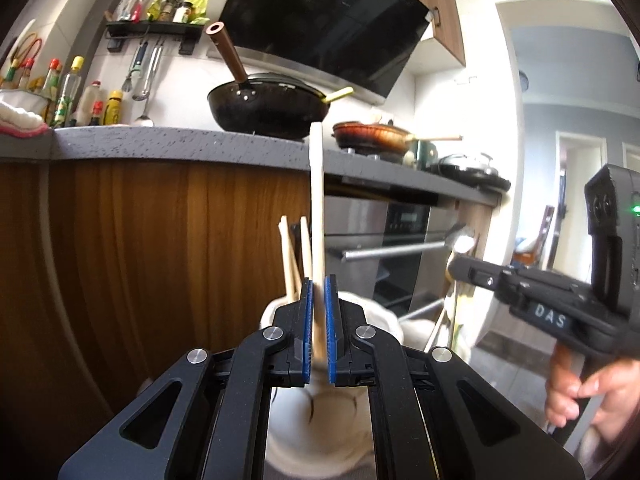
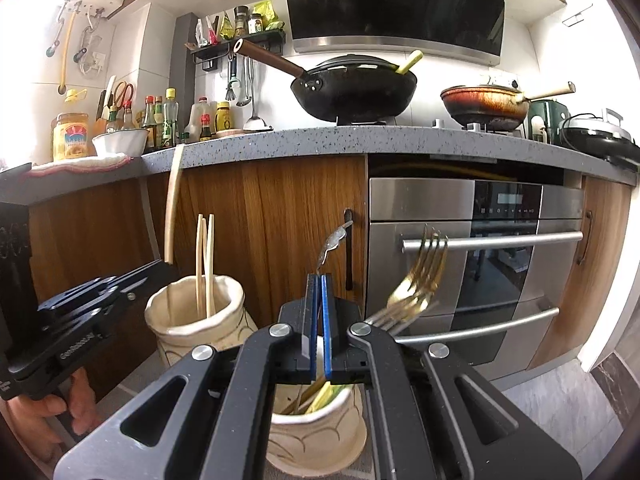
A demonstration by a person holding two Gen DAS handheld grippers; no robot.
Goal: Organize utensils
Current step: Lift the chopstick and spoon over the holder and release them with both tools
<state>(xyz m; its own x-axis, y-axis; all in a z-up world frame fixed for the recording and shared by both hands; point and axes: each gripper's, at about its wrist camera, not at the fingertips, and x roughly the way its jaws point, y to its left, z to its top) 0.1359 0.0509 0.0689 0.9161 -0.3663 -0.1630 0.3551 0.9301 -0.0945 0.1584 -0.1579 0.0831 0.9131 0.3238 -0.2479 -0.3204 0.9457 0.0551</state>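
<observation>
Sorting step underway. Left gripper (image 1: 319, 304) clamps a pale spatula (image 1: 317, 200) upright over the left jar (image 2: 196, 316), chopsticks (image 2: 205, 264) already inside. Right gripper (image 2: 319, 304) pinches a spoon (image 2: 334, 242) above the right jar (image 2: 316, 432) with forks (image 2: 416, 292). Next, I judge: lower, then release. Only the right view shows both jars clearly.

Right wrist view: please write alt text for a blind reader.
The right gripper is shut on a thin silver spoon above a cream ceramic utensil jar. A second cream jar holds wooden chopsticks.
</observation>
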